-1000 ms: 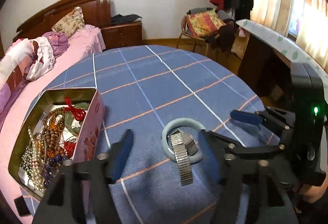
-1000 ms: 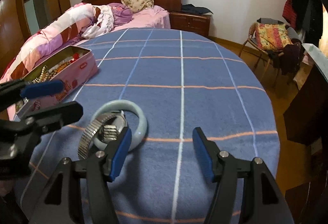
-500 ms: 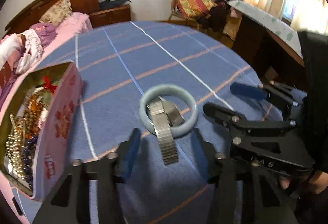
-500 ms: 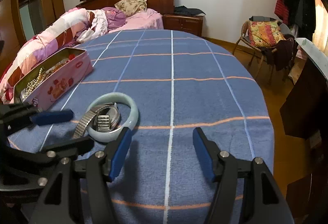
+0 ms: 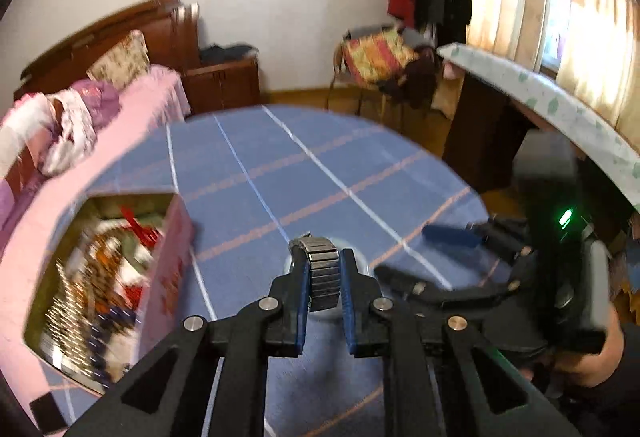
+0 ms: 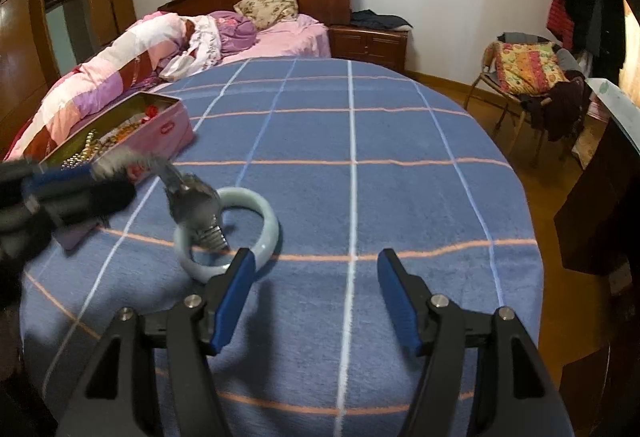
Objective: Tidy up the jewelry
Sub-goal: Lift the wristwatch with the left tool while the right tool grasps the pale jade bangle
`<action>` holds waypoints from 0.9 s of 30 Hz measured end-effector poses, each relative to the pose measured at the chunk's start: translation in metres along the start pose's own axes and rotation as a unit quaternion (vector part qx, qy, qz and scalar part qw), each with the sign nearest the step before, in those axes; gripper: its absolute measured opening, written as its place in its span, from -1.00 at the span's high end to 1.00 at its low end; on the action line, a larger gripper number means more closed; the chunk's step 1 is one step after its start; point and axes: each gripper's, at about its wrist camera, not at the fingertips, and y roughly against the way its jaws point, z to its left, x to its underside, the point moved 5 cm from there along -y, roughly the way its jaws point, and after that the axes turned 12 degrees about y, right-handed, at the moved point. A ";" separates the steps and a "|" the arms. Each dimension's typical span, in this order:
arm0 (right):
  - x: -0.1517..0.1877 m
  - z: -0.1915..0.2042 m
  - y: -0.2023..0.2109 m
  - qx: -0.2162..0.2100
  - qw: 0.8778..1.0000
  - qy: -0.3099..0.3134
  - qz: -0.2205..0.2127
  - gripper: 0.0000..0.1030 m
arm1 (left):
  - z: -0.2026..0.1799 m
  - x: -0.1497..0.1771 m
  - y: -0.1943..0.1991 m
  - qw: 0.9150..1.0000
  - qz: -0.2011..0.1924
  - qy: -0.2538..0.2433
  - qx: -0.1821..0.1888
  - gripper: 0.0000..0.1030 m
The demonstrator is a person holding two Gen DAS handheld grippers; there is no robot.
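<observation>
**Watch in the left claw, tin lying to its left**

The left gripper (image 5: 325, 283) is pinching the metal watch (image 5: 323, 269) by its band, the band's long axis running along the fingers, just above the jade bangle (image 6: 228, 233) on the blue cloth. The pink jewelry tin (image 5: 168, 257) is sitting at the frame's lower left, nearer this claw. The right gripper (image 6: 316, 297) is hanging wide and empty beside the bangle.

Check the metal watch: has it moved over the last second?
Yes. The watch, which lay across the jade bangle, is now lifted toward the pink tin in the left claw; the bangle stays put.
</observation>
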 end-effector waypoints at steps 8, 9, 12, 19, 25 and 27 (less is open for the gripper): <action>-0.014 0.027 -0.013 -0.022 0.999 0.038 0.018 -0.28 | 0.010 -0.037 0.030 0.998 -0.053 0.014 0.000 0.74; -0.015 0.029 -0.018 -0.022 0.999 0.039 0.024 -0.24 | 0.013 -0.039 0.030 0.998 -0.054 0.016 -0.002 0.74; -0.015 0.027 -0.035 -0.018 0.998 0.038 0.054 0.04 | 0.025 -0.040 0.026 0.998 -0.053 0.027 -0.011 0.74; -0.016 0.021 -0.028 -0.036 0.998 0.032 0.050 0.74 | 0.046 -0.036 0.017 0.998 -0.042 0.051 -0.022 0.74; -0.025 0.024 -0.011 -0.041 0.999 0.025 0.017 0.73 | 0.050 -0.037 0.021 0.997 -0.046 0.053 -0.024 0.74; -0.031 0.025 -0.007 -0.043 0.999 0.025 0.007 0.73 | 0.051 -0.039 0.024 0.997 -0.049 0.054 -0.024 0.74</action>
